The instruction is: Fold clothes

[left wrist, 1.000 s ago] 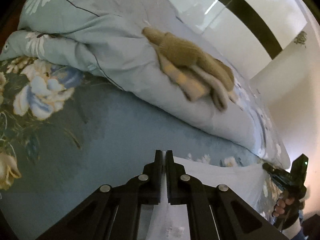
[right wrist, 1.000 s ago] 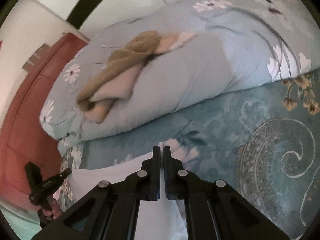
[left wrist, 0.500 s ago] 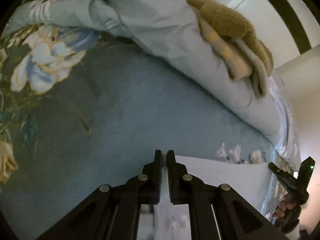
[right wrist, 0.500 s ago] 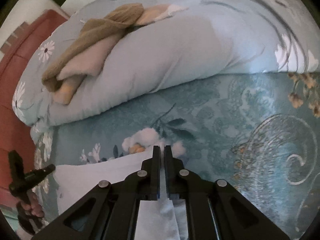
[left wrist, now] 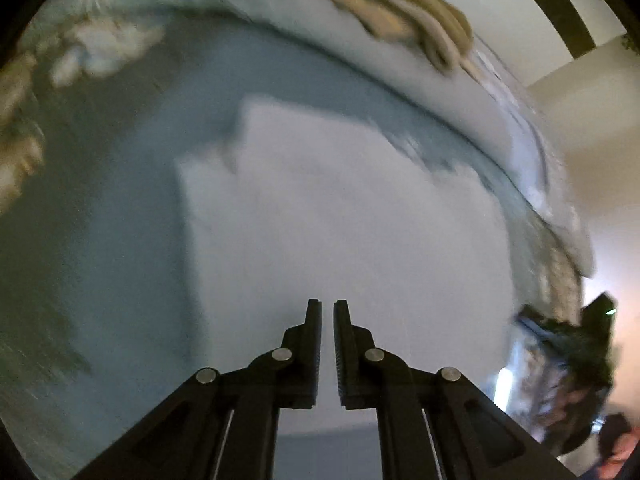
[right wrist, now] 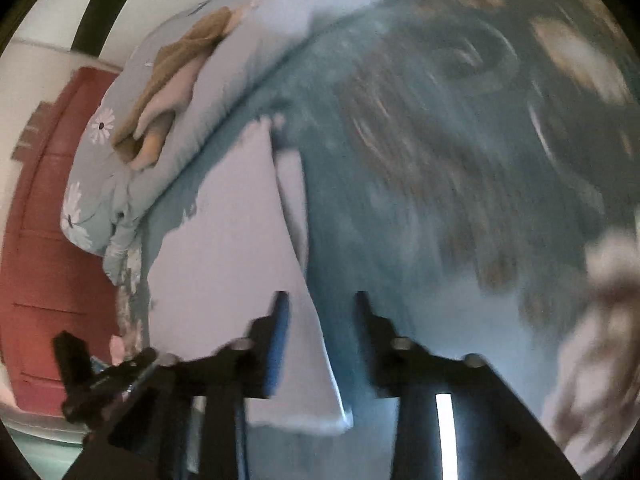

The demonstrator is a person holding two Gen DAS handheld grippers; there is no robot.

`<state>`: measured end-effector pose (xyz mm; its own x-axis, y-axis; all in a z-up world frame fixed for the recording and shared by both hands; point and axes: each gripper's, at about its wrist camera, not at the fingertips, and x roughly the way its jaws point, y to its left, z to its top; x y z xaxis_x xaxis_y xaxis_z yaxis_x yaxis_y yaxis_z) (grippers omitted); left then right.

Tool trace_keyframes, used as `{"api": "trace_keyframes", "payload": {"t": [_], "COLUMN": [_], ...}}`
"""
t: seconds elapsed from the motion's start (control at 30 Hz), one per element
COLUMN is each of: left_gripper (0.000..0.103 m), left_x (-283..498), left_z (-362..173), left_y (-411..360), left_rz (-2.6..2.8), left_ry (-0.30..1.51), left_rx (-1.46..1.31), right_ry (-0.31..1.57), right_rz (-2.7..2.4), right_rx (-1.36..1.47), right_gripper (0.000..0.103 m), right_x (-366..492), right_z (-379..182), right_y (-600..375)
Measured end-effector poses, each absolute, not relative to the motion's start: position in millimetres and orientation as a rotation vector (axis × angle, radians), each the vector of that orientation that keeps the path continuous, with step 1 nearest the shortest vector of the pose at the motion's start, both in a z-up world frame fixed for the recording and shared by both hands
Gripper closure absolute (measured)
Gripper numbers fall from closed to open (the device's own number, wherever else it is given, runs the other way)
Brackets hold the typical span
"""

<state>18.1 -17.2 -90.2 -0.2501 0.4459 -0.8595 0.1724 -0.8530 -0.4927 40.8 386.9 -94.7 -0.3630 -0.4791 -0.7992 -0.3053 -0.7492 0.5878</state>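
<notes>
A white garment (left wrist: 340, 208) lies spread flat on a teal floral bedsheet (left wrist: 120, 240), just in front of a rolled pale-blue duvet (right wrist: 168, 140) topped with tan folded clothes (right wrist: 168, 84). The left gripper (left wrist: 327, 308) hovers over the cloth, jaws slightly parted and holding nothing. The right gripper (right wrist: 320, 300), blurred, stands wide apart above the garment's right edge, empty.

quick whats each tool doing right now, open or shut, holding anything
Left tool: open by a narrow gap, nothing between its fingers, over the white garment.
Right tool: wide open, empty, the garment's edge lying below it.
</notes>
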Motion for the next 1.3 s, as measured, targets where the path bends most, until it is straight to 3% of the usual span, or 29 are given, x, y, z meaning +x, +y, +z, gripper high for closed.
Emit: {"api": "trace_keyframes", "payload": {"t": [0.17,0.43,0.6,0.77,0.87,0.97,1.03,1.1,1.3], "left_gripper": [0.095,0.095,0.095,0.093,0.092,0.091,0.087,0.076,0.072], "left_x": [47.0,48.4,39.2,42.6,45.9,56.4,67.0,78.4,109.5], "left_z": [-120.1,-113.5,-126.2,-136.0,-133.0,-117.1,-99.5,-85.4,-86.0], "left_y": [26.0,34.6,64.1,69.3,65.8,49.7,27.5,-3.0,-98.7], "left_rz": [2.038,1.958,1.882,1.807,1.800,1.844,1.939,2.078,2.257], "left_ry": [-0.890,-1.043,-0.937,-0.971,-0.981,-1.043,-1.045,-1.041,-1.386], "left_rx": [-1.866,-1.790,-1.923,-1.964,-1.962,-1.850,-1.753,-1.677,-1.515], "right_ry": [-1.238,-1.500,-1.621,-1.685,-1.673,-1.626,-1.577,-1.470,-1.132], "right_rz": [-2.186,-2.083,-2.058,-2.099,-2.137,-2.178,-2.196,-2.252,-2.386], "right_rx": [1.704,1.652,1.605,1.565,1.564,1.579,1.610,1.644,1.628], "right_gripper": [0.066,0.066,0.066,0.064,0.068,0.090,0.093,0.094,0.094], "right_x": [66.8,97.6,105.1,104.8,101.2,95.6,88.8,80.0,44.0], "right_z": [-112.0,-127.5,-133.0,-133.7,-128.2,-120.0,-113.8,-101.7,-46.9], "right_y": [384.1,379.2,374.1,363.9,360.2,358.0,354.8,347.4,301.6]}}
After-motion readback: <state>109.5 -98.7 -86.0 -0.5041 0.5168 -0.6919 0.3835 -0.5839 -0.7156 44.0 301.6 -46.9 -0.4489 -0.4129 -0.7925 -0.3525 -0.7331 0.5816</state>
